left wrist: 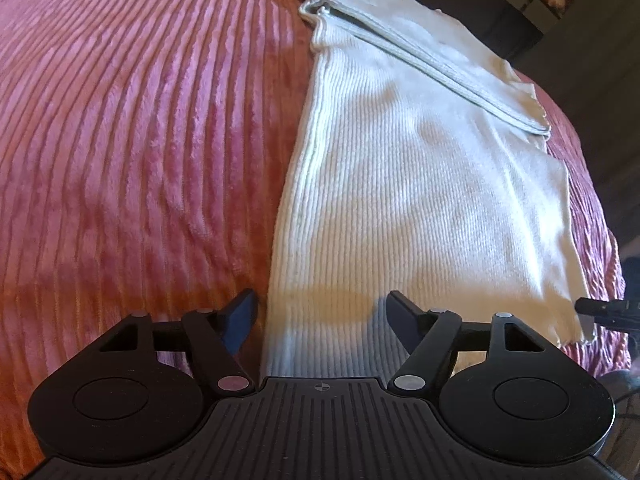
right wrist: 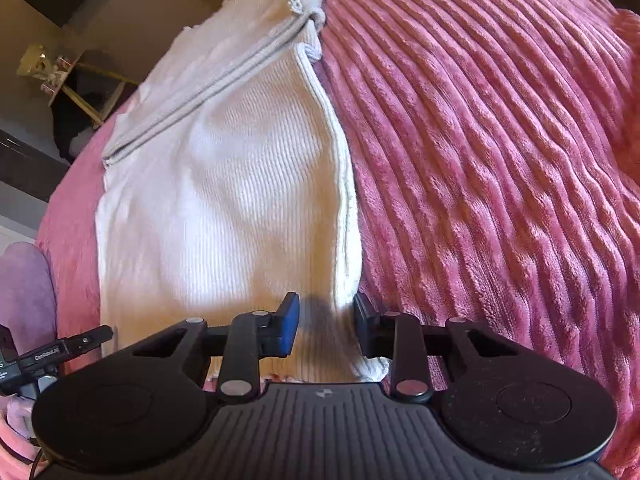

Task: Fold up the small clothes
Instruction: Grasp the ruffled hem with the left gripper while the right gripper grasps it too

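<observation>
White ribbed top (left wrist: 400,184) lies flat on the pink blanket (left wrist: 140,140); left gripper (left wrist: 322,312) spread wide over its near edge, right gripper (right wrist: 326,320) narrower, straddling its corner, not pinching.

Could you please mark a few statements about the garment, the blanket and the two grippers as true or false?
1. The white ribbed garment lies on a pink ribbed blanket. True.
2. The garment is rolled into a ball. False: it lies flat, with a grey-edged fold across its far end.
3. The left gripper has its jaws wide apart at the garment's near end. True.
4. The right gripper is far from the garment. False: its jaws straddle the garment's near edge.
5. The blanket is blue. False: it is pink.
</observation>
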Demonstrator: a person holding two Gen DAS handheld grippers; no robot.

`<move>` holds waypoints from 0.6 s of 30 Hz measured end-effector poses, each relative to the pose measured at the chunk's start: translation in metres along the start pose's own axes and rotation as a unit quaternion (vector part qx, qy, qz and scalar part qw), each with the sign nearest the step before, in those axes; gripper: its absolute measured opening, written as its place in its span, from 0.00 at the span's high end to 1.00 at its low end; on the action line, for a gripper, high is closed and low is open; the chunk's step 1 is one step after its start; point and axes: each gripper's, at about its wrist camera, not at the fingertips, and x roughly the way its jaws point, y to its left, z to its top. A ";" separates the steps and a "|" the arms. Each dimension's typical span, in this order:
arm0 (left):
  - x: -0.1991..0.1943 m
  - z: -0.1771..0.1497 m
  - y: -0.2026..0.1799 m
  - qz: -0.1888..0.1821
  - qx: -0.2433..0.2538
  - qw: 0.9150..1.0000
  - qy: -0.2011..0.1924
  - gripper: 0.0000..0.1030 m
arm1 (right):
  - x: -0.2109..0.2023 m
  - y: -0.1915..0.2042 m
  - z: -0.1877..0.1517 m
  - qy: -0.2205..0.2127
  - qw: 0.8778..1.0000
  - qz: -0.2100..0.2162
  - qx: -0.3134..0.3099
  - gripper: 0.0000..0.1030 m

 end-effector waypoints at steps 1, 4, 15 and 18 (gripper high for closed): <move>0.000 -0.001 0.002 -0.006 -0.001 1.000 0.004 0.26 | 0.001 0.000 0.001 0.005 1.000 0.003 -0.003 0.70; -0.001 -0.003 0.003 -0.016 0.003 1.000 0.014 0.25 | 0.004 0.002 0.001 0.010 1.000 0.007 -0.008 0.69; -0.007 -0.010 0.024 -0.059 -0.040 0.997 0.022 0.75 | 0.001 0.017 0.000 -0.019 0.998 0.041 -0.036 0.85; -0.008 -0.011 0.026 -0.071 -0.045 0.996 0.021 0.88 | -0.003 0.015 0.002 -0.032 0.998 0.052 -0.032 0.88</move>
